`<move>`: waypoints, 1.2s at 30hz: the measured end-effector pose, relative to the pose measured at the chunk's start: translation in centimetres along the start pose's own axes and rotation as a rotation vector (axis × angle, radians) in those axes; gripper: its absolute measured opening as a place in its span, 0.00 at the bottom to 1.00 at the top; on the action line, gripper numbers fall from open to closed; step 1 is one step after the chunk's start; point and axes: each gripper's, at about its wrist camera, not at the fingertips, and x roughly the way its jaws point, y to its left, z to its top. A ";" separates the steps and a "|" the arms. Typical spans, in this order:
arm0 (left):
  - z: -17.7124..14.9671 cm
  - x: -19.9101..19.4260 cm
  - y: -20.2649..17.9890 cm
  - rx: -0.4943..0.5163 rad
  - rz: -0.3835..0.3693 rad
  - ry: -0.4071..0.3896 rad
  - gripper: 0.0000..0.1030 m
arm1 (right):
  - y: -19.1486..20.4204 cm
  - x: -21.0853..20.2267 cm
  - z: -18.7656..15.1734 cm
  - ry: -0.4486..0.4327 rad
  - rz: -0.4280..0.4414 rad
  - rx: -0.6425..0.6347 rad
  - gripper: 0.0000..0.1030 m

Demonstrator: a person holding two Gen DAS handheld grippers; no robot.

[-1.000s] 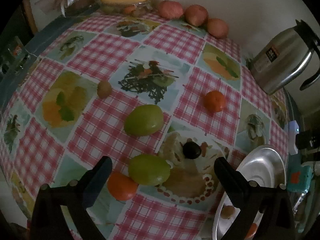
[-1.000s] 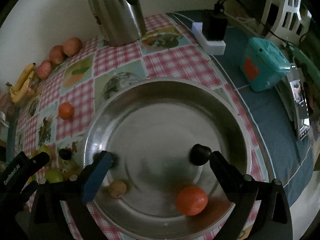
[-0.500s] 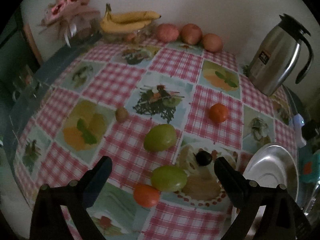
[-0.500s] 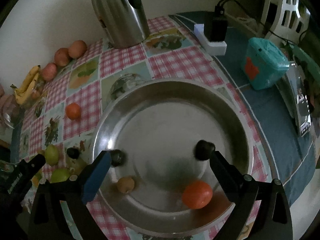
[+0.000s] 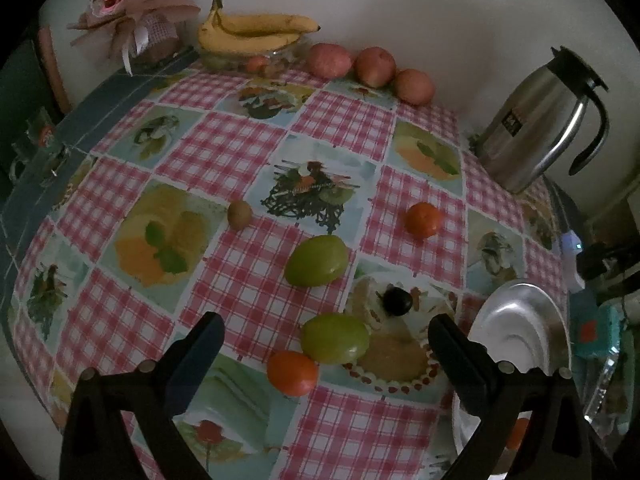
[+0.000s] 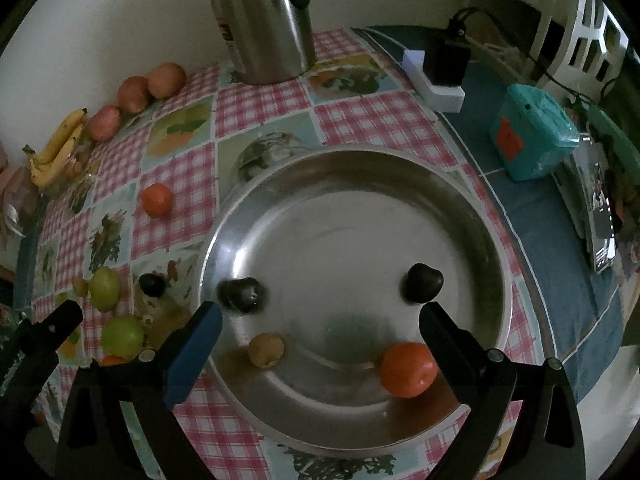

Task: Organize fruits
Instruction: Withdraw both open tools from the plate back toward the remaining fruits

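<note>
Left gripper (image 5: 324,344) hung wide open w/ nothing in it, tilted down over the table's near edge. Between its fingers sat a green fruit (image 5: 335,337), touching an orange (image 5: 292,373) on its near side; a dark plum (image 5: 397,300) just beyond, a second green fruit (image 5: 317,261) farther in. A kiwi (image 5: 239,215) and another orange (image 5: 423,220) lay nearer mid-table. Judging by looks, the green fruit is smooth, firm, prob. a bit slippery, so best taken across its widest part, gently.

Right gripper (image 6: 320,316) was also spread wide and empty, angled down over the steel plate (image 6: 360,168) near the table's right edge. In the plate: two dark plums (image 6: 242,294) (image 6: 423,282), one kiwi (image 6: 265,349), one orange (image 6: 408,369). Bananas (image 5: 256,32), apples (image 5: 374,66) and a steel jug (image 5: 536,124) stood along the far edge by the wall.
</note>
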 end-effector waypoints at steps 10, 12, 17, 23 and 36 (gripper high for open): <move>1.0 -1.9 0.7 0.080 0.039 -0.052 1.00 | 1.8 -0.9 -0.2 -0.039 0.016 -0.028 0.96; 1.1 -1.8 0.8 0.078 0.018 -0.038 1.00 | 2.4 -0.9 -0.2 -0.040 0.021 -0.040 0.96; 1.3 -1.5 1.2 0.064 -0.029 -0.001 1.00 | 4.0 -0.5 -0.6 -0.028 0.042 -0.070 0.96; 1.7 -0.9 2.0 0.058 -0.065 0.035 1.00 | 5.7 -0.4 -1.0 -0.022 0.083 -0.094 0.96; 2.9 1.7 6.7 -0.034 -0.116 0.141 1.00 | 9.7 -0.1 -1.7 -0.004 0.111 -0.142 0.96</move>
